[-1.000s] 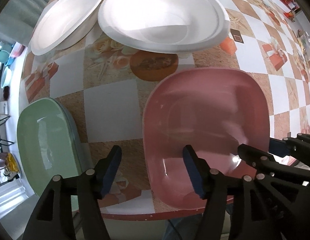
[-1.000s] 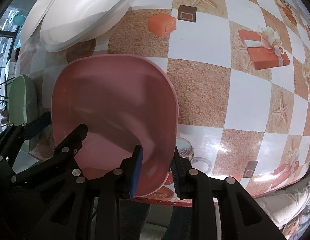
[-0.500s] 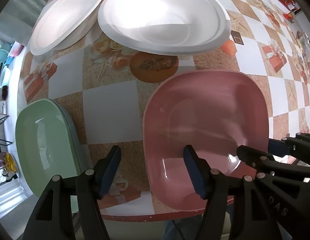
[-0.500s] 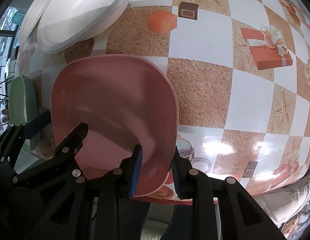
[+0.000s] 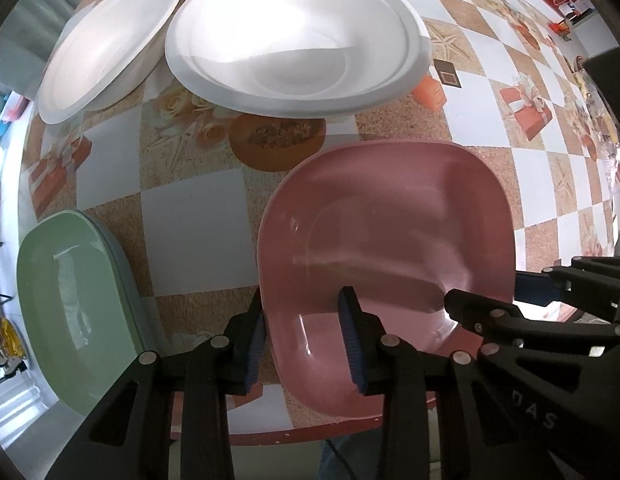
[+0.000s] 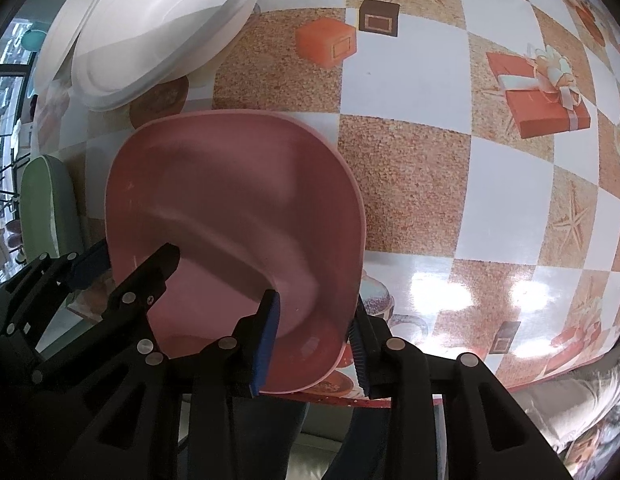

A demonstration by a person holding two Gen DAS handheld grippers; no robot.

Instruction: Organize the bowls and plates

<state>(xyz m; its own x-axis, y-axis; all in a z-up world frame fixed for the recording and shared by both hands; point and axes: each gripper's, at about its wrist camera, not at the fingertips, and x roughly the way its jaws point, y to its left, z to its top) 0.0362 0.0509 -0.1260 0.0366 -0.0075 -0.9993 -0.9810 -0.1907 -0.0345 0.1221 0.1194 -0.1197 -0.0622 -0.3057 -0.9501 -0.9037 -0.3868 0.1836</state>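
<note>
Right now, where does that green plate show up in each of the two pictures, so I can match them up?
Left wrist view: the green plate lies at the lower left, on the table's near edge, left of the left gripper.
Right wrist view: the green plate is a thin sliver at the far left edge, mid-height.
Shared landmark: the pink plate, just right of the green one in both views.

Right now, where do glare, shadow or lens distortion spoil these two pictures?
Left wrist view: streaky glare on the pink plate and on the green plate; a shadow edge crosses the white bowl. Right wrist view: two bright glare patches on the tablecloth; its checks bulge from the fisheye lens.
</note>
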